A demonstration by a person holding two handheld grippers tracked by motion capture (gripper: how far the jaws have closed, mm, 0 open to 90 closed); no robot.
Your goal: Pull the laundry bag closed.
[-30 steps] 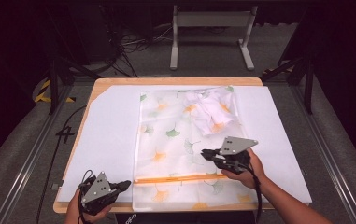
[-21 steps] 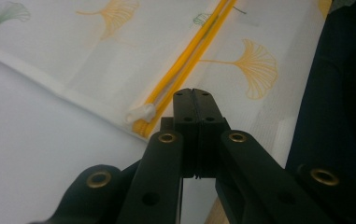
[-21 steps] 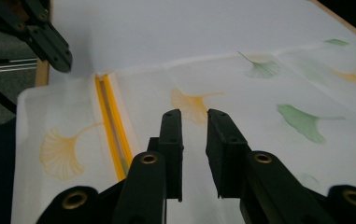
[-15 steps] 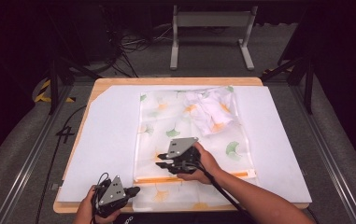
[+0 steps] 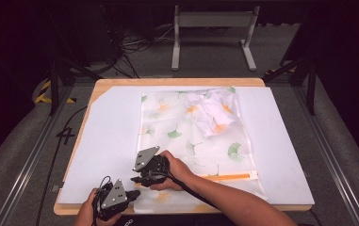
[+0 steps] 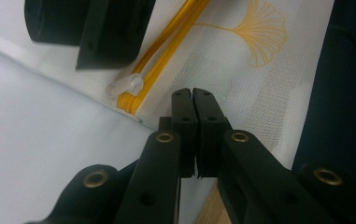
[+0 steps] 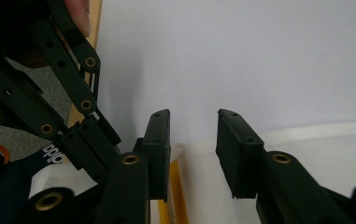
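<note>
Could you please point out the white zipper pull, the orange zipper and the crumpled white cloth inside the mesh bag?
white zipper pull (image 6: 128,85), left gripper view, its rounded tab.
orange zipper (image 5: 231,177), high view, mid-length of the tape.
crumpled white cloth (image 5: 211,111), high view, centre of the bundle.

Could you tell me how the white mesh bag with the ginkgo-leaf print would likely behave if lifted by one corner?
The thin white mesh zip bag lies flat with wrinkles, so it would probably drape limply. The crumpled white cloth inside would likely slide toward the low end. It looks light; the left tool, jaws shut on its edge, probably steadies it.

both grippers are black, the left gripper (image 5: 131,194) and right gripper (image 5: 137,179) each topped with a grey three-cornered plate, brass rivets along the linkages, black cables trailing, forearms bare.
</note>
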